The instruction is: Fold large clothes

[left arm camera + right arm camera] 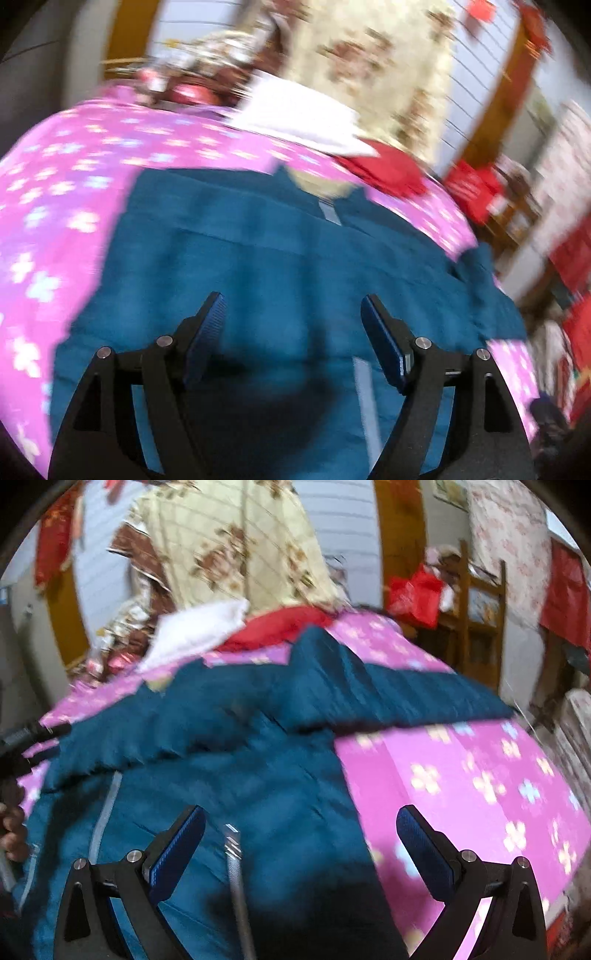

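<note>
1. Pink bedspread (55, 206) with pale flowers, covering the whole working surface; seen again at the right of the right wrist view (480, 775).
2. Teal jacket (258, 251) spread on the bedspread, filling the middle of the left wrist view, collar end toward the far side. In the right wrist view (258, 775), one sleeve stretched out to the right across the pink cloth, body rumpled in folds.
3. Cream floral cloth (369, 74) hanging beyond the far edge, blurred; also in the right wrist view (240, 546).
4. White folded cloth (303, 118) lying on the far part of the bedspread, just past the jacket's collar; red cloth (384, 170) beside it, touching its right edge.
5. Left gripper (291, 325) low over the jacket's body, jaws spread wide, nothing between the blue pads (380, 343), only teal fabric beneath. No pinch on the cloth visible.
6. Right gripper (299, 845) over the jacket's near right edge, jaws likewise spread apart, one finger above teal fabric, the other above pink bedspread; nothing gripped.
7. Silver zipper strip (232, 853) running down the jacket between the right gripper's fingers, nearer the left one.
8. Part of a hand (13, 830) at the far left edge of the right wrist view, blurred, holding dark hardware.
</note>
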{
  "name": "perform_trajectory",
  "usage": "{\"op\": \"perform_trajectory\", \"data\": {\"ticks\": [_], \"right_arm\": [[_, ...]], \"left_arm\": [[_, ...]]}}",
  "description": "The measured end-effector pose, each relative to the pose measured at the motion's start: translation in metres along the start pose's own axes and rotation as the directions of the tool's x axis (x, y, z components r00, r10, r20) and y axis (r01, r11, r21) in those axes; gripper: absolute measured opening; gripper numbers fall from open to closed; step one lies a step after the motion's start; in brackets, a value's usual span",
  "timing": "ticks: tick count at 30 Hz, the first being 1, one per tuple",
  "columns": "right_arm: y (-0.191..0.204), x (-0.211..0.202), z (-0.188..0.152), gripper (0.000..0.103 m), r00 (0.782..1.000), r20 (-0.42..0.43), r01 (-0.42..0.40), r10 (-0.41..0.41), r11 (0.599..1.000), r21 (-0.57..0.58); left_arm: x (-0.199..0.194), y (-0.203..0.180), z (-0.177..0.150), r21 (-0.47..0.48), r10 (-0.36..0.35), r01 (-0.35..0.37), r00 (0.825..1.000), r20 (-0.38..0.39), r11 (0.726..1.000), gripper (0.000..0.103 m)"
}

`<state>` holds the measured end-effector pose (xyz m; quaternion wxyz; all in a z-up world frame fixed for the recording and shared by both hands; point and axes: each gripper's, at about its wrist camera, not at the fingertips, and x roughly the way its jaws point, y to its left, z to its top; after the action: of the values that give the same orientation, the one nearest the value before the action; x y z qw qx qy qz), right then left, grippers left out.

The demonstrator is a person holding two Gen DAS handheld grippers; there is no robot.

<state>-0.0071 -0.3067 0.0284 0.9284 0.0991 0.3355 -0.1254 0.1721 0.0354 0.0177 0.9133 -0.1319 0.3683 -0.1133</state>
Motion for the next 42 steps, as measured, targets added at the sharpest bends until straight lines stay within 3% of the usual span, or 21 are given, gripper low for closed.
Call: {"op": "perform_trajectory", "data": {"ticks": [2, 5, 8, 10, 12, 13, 16, 17, 19, 21, 24, 26, 27, 28, 30, 31, 33, 36, 39, 42], "right_arm": [[0.010, 0.009, 0.018, 0.103, 0.999, -0.004, -0.041, 0.041, 0.999, -0.002], [0.025, 0.036, 0.046, 0.103, 0.992, -0.021, -0.124, 0.124, 0.992, 0.011], [0.052, 0.063, 0.067, 0.103, 0.972, -0.017, -0.234, 0.234, 0.972, 0.003], [0.078, 0.091, 0.076, 0.103, 0.926, -0.036, -0.376, 0.376, 0.927, 0.004], [0.094, 0.121, 0.074, 0.103, 0.881, -0.072, -0.466, 0.467, 0.884, 0.028], [0.098, 0.135, 0.071, 0.103, 0.878, -0.093, -0.468, 0.469, 0.883, 0.035], [0.093, 0.177, 0.062, 0.102, 0.885, -0.210, -0.414, 0.415, 0.909, 0.054], [0.085, 0.187, 0.060, 0.093, 0.902, -0.239, -0.357, 0.359, 0.933, 0.052], [0.062, 0.194, 0.059, 0.091, 0.932, -0.243, -0.261, 0.270, 0.963, 0.068], [0.049, 0.196, 0.060, 0.090, 0.920, -0.243, -0.285, 0.308, 0.950, 0.128], [0.051, 0.190, 0.064, 0.088, 0.951, -0.249, -0.163, 0.181, 0.983, 0.089], [0.046, 0.178, 0.074, 0.088, 0.941, -0.194, -0.251, 0.277, 0.957, 0.144], [0.051, 0.170, 0.081, 0.088, 0.932, -0.145, -0.313, 0.333, 0.939, 0.141], [0.059, 0.162, 0.089, 0.089, 0.938, -0.091, -0.326, 0.334, 0.941, 0.093], [0.075, 0.164, 0.094, 0.103, 0.962, -0.059, -0.266, 0.266, 0.964, 0.000], [0.078, 0.178, 0.093, 0.103, 0.965, -0.103, -0.244, 0.241, 0.970, -0.013], [0.072, 0.213, 0.084, 0.103, 0.949, -0.259, -0.185, 0.181, 0.983, 0.008], [0.066, 0.216, 0.083, 0.103, 0.950, -0.272, -0.153, 0.155, 0.988, 0.028], [0.069, 0.181, 0.093, 0.099, 0.975, -0.175, -0.140, 0.135, 0.990, -0.013], [0.090, 0.138, 0.089, 0.100, 0.978, -0.098, -0.196, 0.185, 0.974, -0.117]], "left_arm": [[0.007, 0.015, 0.000, -0.024, 0.054, -0.054, 0.999, 0.003, 0.998, 0.076], [0.020, 0.037, 0.007, -0.050, 0.226, -0.226, 0.974, 0.000, 0.973, 0.076], [0.024, 0.062, 0.010, -0.125, 0.269, -0.268, 0.963, -0.008, 0.955, 0.076], [0.028, 0.077, 0.006, -0.175, 0.287, -0.290, 0.957, -0.048, 0.941, 0.076], [0.034, 0.081, 0.004, -0.189, 0.303, -0.314, 0.949, -0.084, 0.930, 0.076], [0.039, 0.085, 0.002, -0.196, 0.306, -0.320, 0.947, -0.101, 0.927, 0.076], [0.053, 0.090, 0.000, -0.205, 0.302, -0.325, 0.943, -0.139, 0.923, 0.078], [0.054, 0.091, -0.001, -0.202, 0.301, -0.325, 0.943, -0.141, 0.924, 0.079], [0.055, 0.089, -0.001, -0.197, 0.301, -0.326, 0.942, -0.146, 0.925, 0.079], [0.054, 0.087, -0.001, -0.190, 0.307, -0.331, 0.940, -0.148, 0.924, 0.079], [0.047, 0.084, 0.001, -0.192, 0.314, -0.335, 0.940, -0.132, 0.923, 0.079], [0.042, 0.082, 0.005, -0.199, 0.314, -0.329, 0.944, -0.104, 0.923, 0.079], [0.041, 0.082, 0.006, -0.197, 0.315, -0.328, 0.944, -0.094, 0.924, 0.079], [0.043, 0.082, 0.006, -0.193, 0.312, -0.327, 0.944, -0.102, 0.925, 0.079], [0.058, 0.088, 0.002, -0.192, 0.295, -0.324, 0.941, -0.167, 0.926, 0.080], [0.061, 0.088, 0.001, -0.180, 0.302, -0.331, 0.938, -0.168, 0.926, 0.081], [0.064, 0.084, 0.001, -0.157, 0.316, -0.341, 0.934, -0.165, 0.927, 0.083], [0.061, 0.080, 0.002, -0.146, 0.331, -0.355, 0.929, -0.168, 0.923, 0.083], [0.051, 0.073, 0.004, -0.155, 0.328, -0.348, 0.934, -0.139, 0.925, 0.083], [0.042, 0.064, 0.005, -0.153, 0.305, -0.320, 0.946, -0.113, 0.935, 0.083]]}}
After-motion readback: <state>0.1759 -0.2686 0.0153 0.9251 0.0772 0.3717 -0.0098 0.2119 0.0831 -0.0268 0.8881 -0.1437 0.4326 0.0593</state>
